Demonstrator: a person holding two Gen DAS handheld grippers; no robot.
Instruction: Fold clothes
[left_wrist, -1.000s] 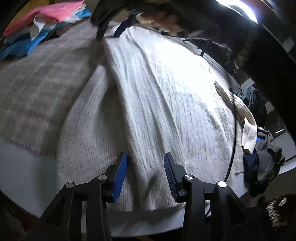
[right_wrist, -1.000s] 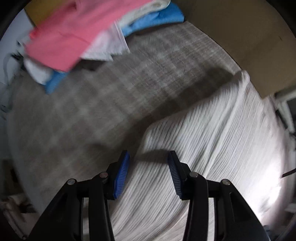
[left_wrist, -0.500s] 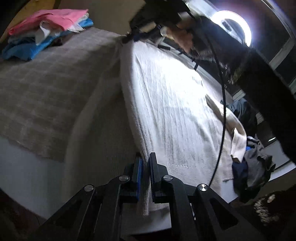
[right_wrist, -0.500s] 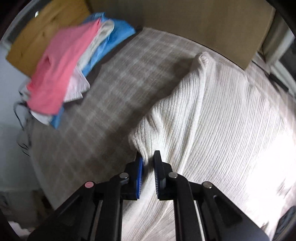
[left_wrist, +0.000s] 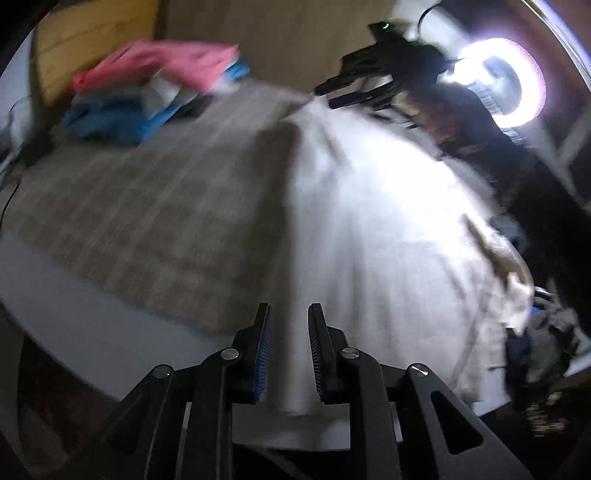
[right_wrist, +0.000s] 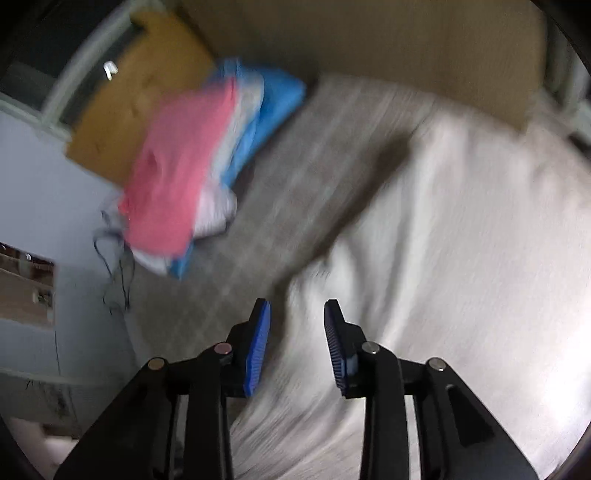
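On the far left corner of the surface I see a stack of folded clothes (left_wrist: 155, 92), pink on top with white and blue beneath, sitting on the grey plaid cloth (left_wrist: 147, 221) that covers the left part of the surface; the same stack (right_wrist: 195, 166) shows in my right wrist view, with a brown cardboard sheet (right_wrist: 136, 81) behind it. At the right edge a heap of dark garments (left_wrist: 543, 343) hangs near a beige piece of fabric (left_wrist: 506, 266), and a ring light (left_wrist: 517, 85) glares from the upper right. Both views are blurred. The task's thing, a white ribbed sweater (left_wrist: 369, 229), lies spread over the right half of the surface, overlapping the plaid cloth, its near edge draping over the front edge. My left hand-held gripper (left_wrist: 289, 325) has its jaws opening, a narrow gap between the blue pads, and the sweater's near edge shows in the gap with neither pad pressing it. My right hand-held gripper (right_wrist: 297, 321) is also opening, slightly wider, above the sweater's (right_wrist: 461, 258) left border where it meets the plaid cloth (right_wrist: 295, 177); nothing is gripped. The right one (left_wrist: 362, 81) also appears at the sweater's far end, with a hand (left_wrist: 432, 122) behind it.
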